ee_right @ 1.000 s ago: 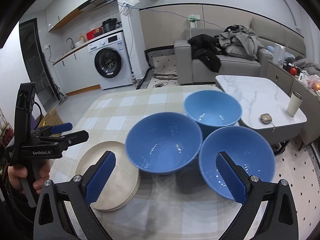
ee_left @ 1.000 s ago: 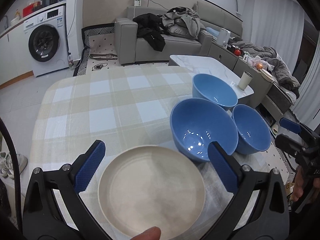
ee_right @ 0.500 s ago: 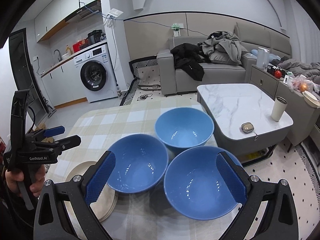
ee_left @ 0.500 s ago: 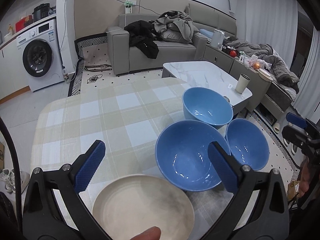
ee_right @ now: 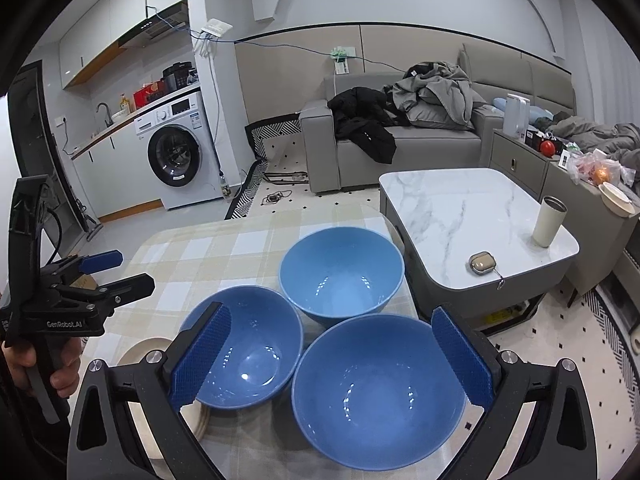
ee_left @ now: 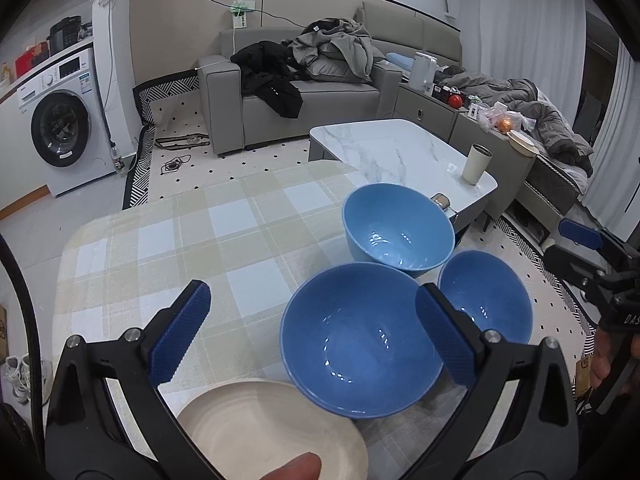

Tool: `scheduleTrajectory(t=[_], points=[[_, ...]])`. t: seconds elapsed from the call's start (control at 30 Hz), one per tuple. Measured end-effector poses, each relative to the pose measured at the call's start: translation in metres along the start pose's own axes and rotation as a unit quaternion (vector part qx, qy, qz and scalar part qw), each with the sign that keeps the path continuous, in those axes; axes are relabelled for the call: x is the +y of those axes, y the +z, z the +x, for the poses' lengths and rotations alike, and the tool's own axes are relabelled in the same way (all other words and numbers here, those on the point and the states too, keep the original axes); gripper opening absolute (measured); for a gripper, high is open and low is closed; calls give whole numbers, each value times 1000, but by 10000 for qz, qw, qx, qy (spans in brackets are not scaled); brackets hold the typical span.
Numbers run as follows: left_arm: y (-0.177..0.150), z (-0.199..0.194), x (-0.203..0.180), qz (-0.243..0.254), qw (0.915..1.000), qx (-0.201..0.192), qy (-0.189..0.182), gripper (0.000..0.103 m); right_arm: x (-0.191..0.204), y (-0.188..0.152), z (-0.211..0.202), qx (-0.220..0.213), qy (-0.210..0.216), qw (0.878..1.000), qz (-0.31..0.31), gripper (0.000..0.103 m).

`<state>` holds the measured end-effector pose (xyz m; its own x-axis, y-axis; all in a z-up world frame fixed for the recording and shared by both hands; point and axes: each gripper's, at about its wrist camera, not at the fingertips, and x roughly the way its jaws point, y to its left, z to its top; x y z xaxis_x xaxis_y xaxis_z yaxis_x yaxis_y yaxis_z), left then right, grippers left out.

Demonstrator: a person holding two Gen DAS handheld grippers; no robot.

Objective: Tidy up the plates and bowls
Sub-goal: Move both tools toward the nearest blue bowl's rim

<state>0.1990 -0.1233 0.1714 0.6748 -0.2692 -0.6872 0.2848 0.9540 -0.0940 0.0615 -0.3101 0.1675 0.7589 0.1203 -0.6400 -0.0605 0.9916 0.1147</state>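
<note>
— Three blue bowls sit clustered on the checked desk (ee_left: 168, 240), none nested yet: the far bowl (ee_right: 340, 276), the left-hand bowl (ee_right: 248, 344) and the near-right bowl (ee_right: 376, 384), rims close together or touching. What has changed?

— Both cameras have pulled back and risen over the last second. A second ago the cream plates (ee_left: 264, 432) filled the left wrist view; now they sit low at its bottom edge, and the bowls have come toward the middle. In the right wrist view the near-right bowl now lies squarely between the fingers, where earlier it was off to one side.

— Meaning?

— My guess is the plates are already stacked at the desk's near-left corner, and attention has turned to the bowls; nesting them looks like the remaining work.

— And the grippers?

— The left gripper (ee_left: 312, 332) is spread wide, holding nothing, hovering over the plates and the left-hand bowl without touching either. The right gripper (ee_right: 332, 356) is equally wide apart and empty, poised above the near-right bowl, clear of its rim.
</note>
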Motion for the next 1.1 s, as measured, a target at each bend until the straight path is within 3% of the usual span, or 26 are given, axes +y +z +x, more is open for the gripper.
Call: scheduleTrajectory(t=[0.37,0.73,1.1], points=[[24,35,-6,-14,9999,145,-29,102,-21,18,31,297,-39,9994,193,102],[44,92,-15,140,9990,425,-9,102,-43,28,71,521,-163,9981,289,102],[55,151,-15,-78,9974,714,-75,102,-59,32,110,737,-148,9965,361,102]])
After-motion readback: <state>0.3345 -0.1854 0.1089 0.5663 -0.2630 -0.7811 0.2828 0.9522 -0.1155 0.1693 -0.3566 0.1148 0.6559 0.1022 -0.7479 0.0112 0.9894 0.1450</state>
